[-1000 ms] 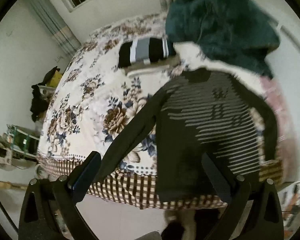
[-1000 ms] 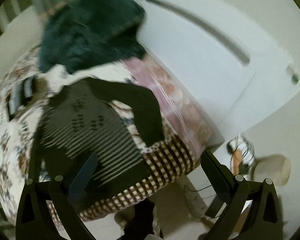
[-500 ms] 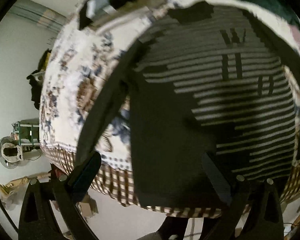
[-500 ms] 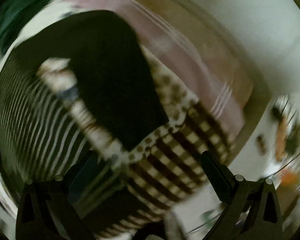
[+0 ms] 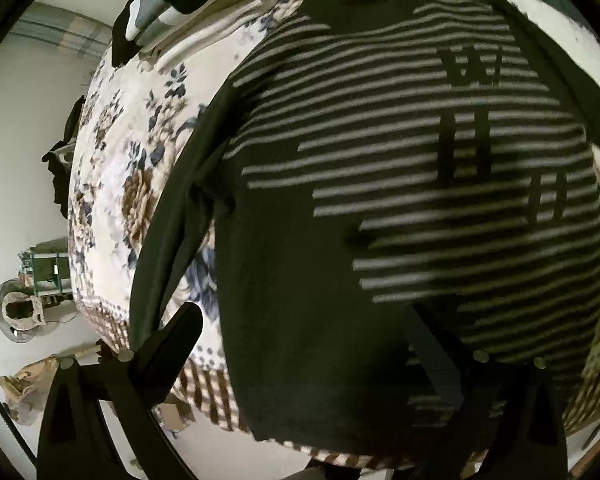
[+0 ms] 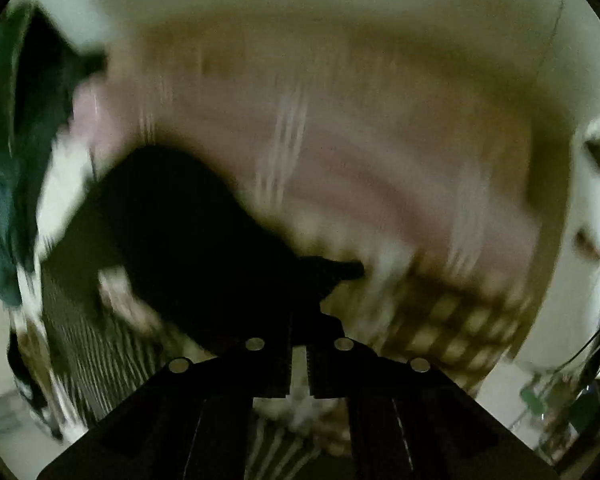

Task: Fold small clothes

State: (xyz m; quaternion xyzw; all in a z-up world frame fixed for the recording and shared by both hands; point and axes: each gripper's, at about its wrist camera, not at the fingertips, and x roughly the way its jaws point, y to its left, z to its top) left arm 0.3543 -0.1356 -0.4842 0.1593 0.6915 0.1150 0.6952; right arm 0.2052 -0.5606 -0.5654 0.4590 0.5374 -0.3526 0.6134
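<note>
Floral-covered bed [image 5: 112, 184] against white walls [image 5: 16, 120], dim light.

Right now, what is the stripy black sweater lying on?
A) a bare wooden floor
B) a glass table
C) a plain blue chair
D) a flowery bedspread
D: the sweater is spread flat on the bedspread, whose brown and blue flowers show beside its sleeve.

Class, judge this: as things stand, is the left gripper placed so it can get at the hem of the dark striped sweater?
Probably yes. The left gripper is open just above the sweater, its fingers straddling the lower hem area, with nothing lying between them and the cloth.
</note>
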